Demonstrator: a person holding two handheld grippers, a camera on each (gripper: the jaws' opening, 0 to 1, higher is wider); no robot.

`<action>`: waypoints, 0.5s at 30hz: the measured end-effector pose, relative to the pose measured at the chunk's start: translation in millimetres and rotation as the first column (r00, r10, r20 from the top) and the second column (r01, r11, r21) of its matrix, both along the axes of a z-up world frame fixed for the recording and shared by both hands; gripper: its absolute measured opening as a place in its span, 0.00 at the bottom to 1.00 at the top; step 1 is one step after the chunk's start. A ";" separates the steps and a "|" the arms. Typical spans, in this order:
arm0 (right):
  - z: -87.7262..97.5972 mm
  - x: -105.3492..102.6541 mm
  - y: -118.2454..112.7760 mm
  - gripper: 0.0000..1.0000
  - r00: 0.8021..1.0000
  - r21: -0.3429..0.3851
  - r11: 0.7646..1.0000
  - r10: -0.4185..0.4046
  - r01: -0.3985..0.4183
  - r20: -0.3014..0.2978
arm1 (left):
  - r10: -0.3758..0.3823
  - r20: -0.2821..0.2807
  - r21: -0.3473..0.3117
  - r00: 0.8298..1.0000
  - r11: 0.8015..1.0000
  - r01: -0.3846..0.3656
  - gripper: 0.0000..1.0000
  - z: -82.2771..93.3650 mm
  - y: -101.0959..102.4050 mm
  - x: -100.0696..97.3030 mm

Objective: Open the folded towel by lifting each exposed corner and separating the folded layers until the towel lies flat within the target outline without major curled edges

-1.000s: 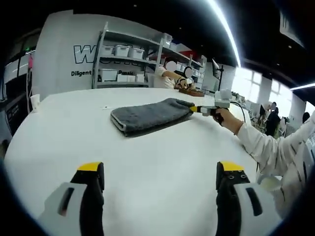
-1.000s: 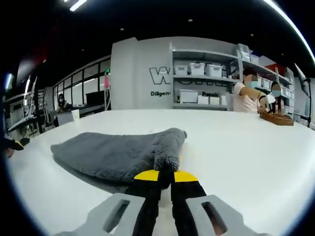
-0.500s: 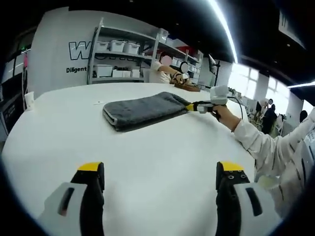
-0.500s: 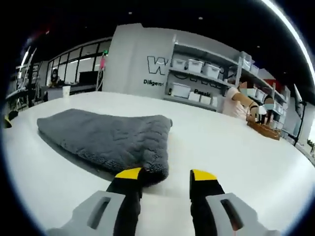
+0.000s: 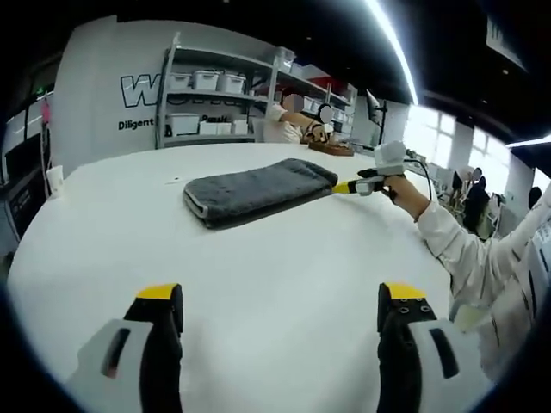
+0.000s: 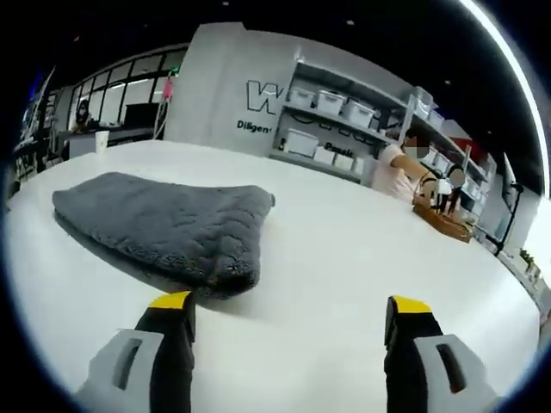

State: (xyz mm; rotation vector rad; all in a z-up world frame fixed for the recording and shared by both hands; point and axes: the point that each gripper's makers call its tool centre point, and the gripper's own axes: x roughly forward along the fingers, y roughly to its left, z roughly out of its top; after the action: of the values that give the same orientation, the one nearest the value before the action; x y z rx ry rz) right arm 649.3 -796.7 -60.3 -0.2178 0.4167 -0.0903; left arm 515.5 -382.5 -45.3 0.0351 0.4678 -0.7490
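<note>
The towel (image 6: 168, 225) lies folded on the worktop (image 6: 344, 258). Both the right gripper (image 6: 290, 308) and left gripper (image 5: 280, 297) have fingers apart, empty. Next probably pinching the near corner's top layer.

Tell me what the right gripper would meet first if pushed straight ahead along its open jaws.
Probably bare table. The right gripper is open, and the folded grey towel lies ahead of its left jaw only, its near edge just beyond that tip. That jaw might brush the towel; depth is unclear.
</note>
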 end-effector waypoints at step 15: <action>6.9 -14.5 9.8 1.00 0.994 0.077 0.991 0.110 -0.108 -0.020 | 0.020 0.035 -0.004 0.999 1.000 -0.019 0.91 18.3 -31.9 22.4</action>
State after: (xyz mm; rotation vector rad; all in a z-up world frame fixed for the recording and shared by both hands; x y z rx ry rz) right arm 634.8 -786.9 -53.4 -0.1668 0.4309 0.0352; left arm 537.9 -414.3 -27.0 0.0399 0.4327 -0.7291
